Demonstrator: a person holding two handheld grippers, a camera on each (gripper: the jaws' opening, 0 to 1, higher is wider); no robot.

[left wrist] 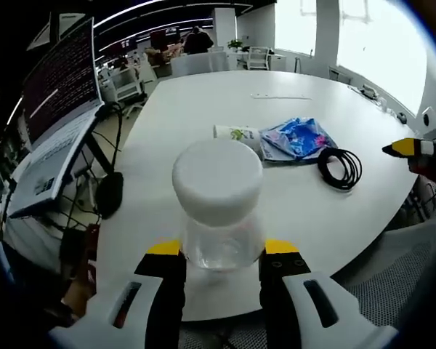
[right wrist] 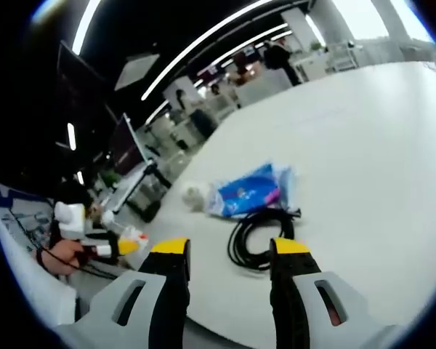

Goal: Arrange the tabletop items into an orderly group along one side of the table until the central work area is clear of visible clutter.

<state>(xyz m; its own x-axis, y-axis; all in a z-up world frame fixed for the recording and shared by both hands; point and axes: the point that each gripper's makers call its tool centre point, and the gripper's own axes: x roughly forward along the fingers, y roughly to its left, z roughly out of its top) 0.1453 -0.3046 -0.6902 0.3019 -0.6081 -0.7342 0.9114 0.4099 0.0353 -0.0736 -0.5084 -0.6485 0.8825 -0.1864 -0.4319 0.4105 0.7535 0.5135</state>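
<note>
White round worktop (left wrist: 203, 94): jar (left wrist: 218, 203) sits between the parted left tongs (left wrist: 223, 247), unclamped, easily tipped; right tongs (right wrist: 227, 246) parted over cable (right wrist: 260, 236).

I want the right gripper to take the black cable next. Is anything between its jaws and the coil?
Nothing visible. In the right gripper view the open right gripper points at the black cable coil, with bare white table around it. The blue packet lies beyond the coil, touching its far edge.
</note>
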